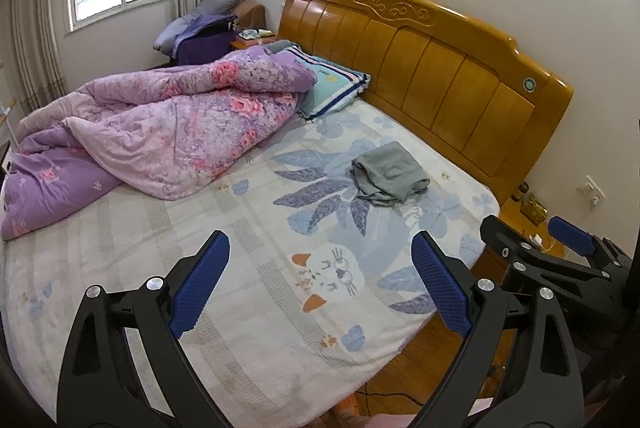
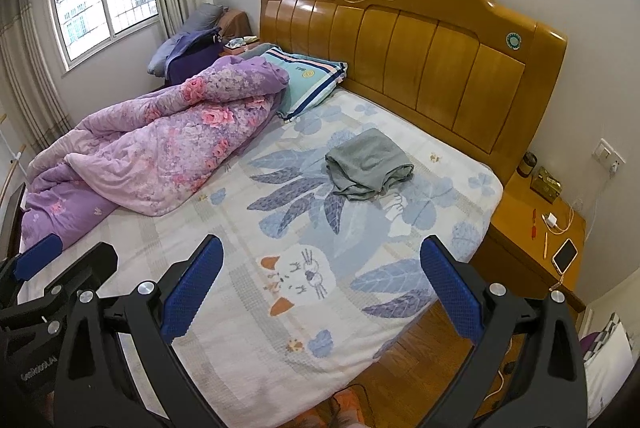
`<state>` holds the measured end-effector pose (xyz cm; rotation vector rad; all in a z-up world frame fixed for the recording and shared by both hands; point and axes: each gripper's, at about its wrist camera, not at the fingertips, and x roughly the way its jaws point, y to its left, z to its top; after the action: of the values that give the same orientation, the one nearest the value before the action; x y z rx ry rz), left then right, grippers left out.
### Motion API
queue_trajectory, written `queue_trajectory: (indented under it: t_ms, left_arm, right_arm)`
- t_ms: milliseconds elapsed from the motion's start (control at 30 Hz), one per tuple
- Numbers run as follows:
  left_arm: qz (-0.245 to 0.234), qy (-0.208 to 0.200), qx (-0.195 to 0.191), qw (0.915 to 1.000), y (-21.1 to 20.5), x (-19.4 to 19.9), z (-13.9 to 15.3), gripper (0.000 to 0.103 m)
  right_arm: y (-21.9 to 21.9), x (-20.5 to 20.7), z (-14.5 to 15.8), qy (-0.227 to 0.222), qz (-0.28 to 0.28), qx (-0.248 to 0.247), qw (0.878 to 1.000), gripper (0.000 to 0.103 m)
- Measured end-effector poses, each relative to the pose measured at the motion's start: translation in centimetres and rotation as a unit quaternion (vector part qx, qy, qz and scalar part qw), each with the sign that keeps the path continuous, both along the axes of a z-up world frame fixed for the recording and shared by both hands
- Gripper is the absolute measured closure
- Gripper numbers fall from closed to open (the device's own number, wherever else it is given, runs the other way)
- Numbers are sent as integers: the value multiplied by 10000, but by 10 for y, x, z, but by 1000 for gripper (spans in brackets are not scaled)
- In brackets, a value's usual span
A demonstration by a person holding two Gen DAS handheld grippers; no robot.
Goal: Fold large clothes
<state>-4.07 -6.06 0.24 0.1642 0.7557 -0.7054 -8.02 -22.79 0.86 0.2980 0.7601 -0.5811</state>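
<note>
Bed fills the scene, wooden headboard at far right. Purple floral quilt heaped on the far left half; striped pillow beside it at the headboard. Grey garment, loosely folded, lies on the sheet near the headboard, well apart from you. Your left gripper and right gripper hover above the near edge, fingers spread wide, holding nothing.

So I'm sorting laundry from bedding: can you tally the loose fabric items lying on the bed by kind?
Grey garment: 1
Purple floral quilt: 1
Striped pillow: 1
Total: 3
</note>
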Motion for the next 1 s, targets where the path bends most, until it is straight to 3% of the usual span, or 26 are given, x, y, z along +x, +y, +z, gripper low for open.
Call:
queue_trajectory:
  t_ms: [1000]
  left_arm:
    - [25, 155, -47, 9999, -24, -3, 1, 10]
  right_arm:
    - [-17, 2, 4, 34, 2, -217, 9998, 8]
